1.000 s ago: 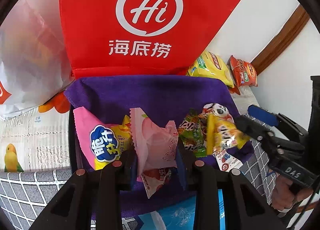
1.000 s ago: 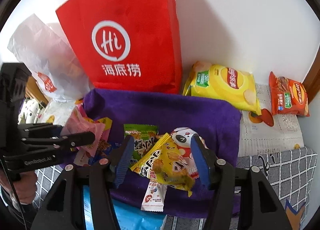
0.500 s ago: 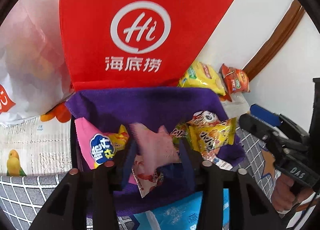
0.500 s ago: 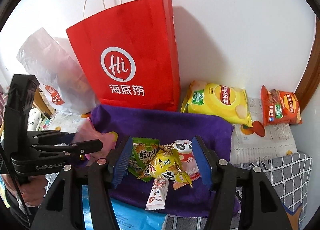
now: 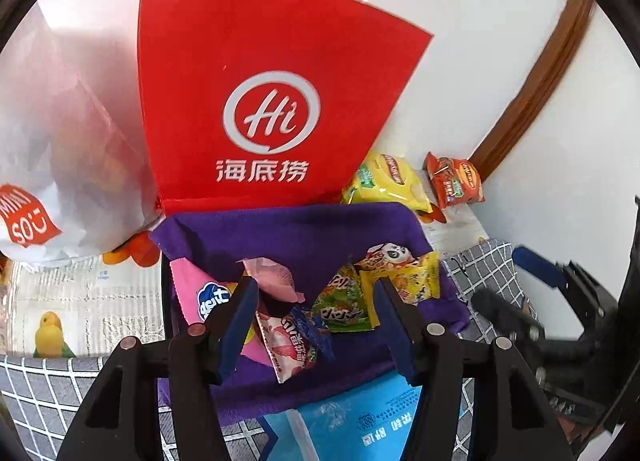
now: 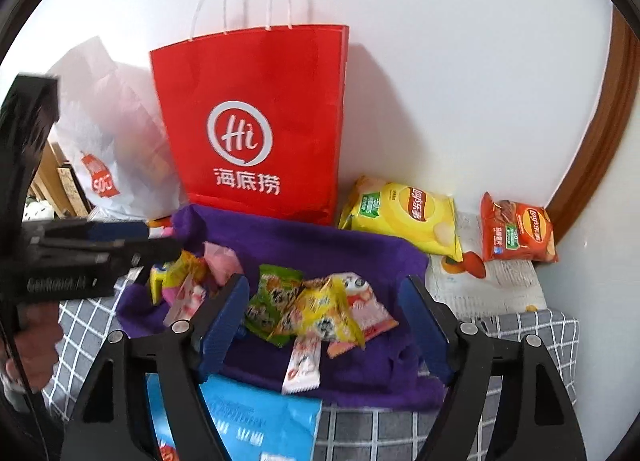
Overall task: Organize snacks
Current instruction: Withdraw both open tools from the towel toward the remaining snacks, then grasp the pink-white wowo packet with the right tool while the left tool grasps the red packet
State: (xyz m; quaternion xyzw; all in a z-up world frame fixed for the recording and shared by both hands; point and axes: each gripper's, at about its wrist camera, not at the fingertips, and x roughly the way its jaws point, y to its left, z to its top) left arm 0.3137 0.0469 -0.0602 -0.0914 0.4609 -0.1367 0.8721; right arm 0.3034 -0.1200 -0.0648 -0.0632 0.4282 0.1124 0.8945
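Observation:
Several small snack packets lie on a purple towel (image 5: pixel 288 233) (image 6: pixel 320 245): a pale pink packet (image 5: pixel 276 277) (image 6: pixel 220 261), a green one (image 5: pixel 344 301) (image 6: pixel 268 293), a yellow one (image 5: pixel 412 281) (image 6: pixel 320 313) and a pink-and-blue one (image 5: pixel 200 293). My left gripper (image 5: pixel 312 317) is open and empty, above and in front of the pink packet. My right gripper (image 6: pixel 324 321) is open and empty, above the green and yellow packets. A red paper bag (image 5: pixel 260 101) (image 6: pixel 256 121) stands behind the towel.
A white plastic bag (image 5: pixel 60 141) (image 6: pixel 116 133) stands left of the red bag. A yellow chip bag (image 6: pixel 400 213) (image 5: pixel 384 181) and an orange chip bag (image 6: pixel 516 229) (image 5: pixel 456 185) lie at the back right by the wall. A blue packet (image 5: pixel 352 413) (image 6: pixel 248 413) lies at the front.
My left gripper has opened and let go of the pale pink packet, which now lies on the towel. Both grippers have pulled back and up from the snacks.

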